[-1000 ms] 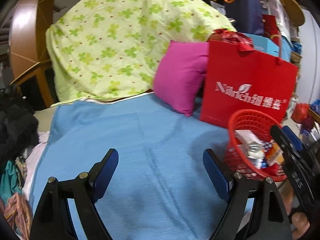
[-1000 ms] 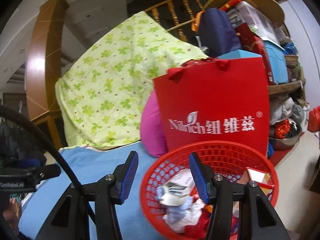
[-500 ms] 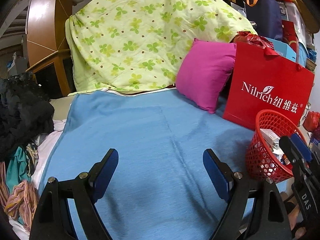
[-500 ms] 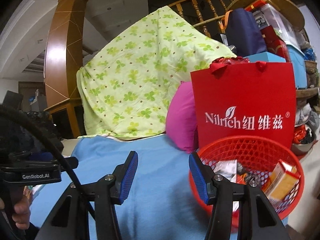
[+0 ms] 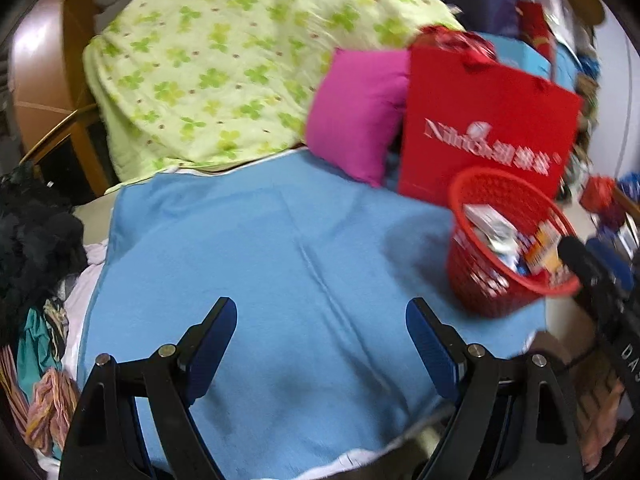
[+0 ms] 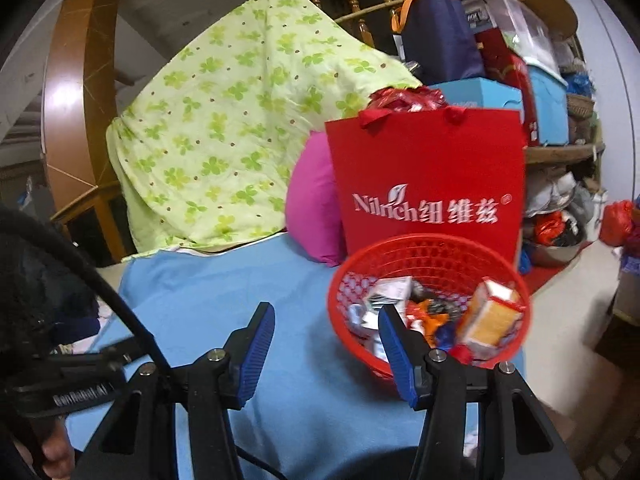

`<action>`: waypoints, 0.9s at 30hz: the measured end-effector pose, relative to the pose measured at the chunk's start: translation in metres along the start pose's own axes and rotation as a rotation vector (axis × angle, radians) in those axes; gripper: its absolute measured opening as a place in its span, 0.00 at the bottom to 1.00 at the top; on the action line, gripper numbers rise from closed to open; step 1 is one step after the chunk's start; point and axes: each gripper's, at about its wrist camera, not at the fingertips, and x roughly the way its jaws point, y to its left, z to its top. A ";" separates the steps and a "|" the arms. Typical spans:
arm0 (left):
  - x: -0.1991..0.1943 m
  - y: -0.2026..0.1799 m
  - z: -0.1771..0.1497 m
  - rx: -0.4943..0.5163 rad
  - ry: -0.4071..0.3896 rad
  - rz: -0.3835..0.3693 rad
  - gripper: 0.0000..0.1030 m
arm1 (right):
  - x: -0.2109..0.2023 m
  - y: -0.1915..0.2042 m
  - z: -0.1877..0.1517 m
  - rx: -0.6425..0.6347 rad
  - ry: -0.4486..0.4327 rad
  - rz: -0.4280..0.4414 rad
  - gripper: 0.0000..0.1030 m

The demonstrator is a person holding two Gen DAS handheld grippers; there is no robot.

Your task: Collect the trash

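A red plastic basket [image 6: 430,256] stands on the blue blanket [image 6: 208,304] at its right edge, holding several pieces of trash, among them a yellow carton [image 6: 490,316] and a white box [image 6: 390,292]. The basket also shows in the left wrist view [image 5: 476,276]. My right gripper [image 6: 326,346] is open and empty, just left of the basket above the blanket. My left gripper [image 5: 320,342] is open and empty over the bare blanket [image 5: 256,248], the basket to its right. The right gripper's body shows at the far right of the left wrist view.
A red paper bag [image 6: 432,184] stands behind the basket, next to a pink cushion [image 6: 310,216]. A green clover-print quilt [image 6: 224,120] is piled at the back. Dark clothes [image 5: 36,232] lie left of the blanket. Cluttered shelves [image 6: 520,60] stand at the right.
Both views have shifted: the basket now sits more to the right and lower in the right wrist view. The left view is blurred from motion. Both grippers stay open and empty.
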 end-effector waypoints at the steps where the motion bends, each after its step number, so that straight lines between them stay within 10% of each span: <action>1: -0.001 -0.005 -0.001 0.011 0.003 -0.001 0.84 | -0.002 -0.002 0.000 -0.001 0.004 -0.006 0.56; 27: -0.009 -0.066 0.001 0.104 0.074 -0.055 0.84 | -0.032 -0.065 0.008 0.071 0.051 -0.081 0.60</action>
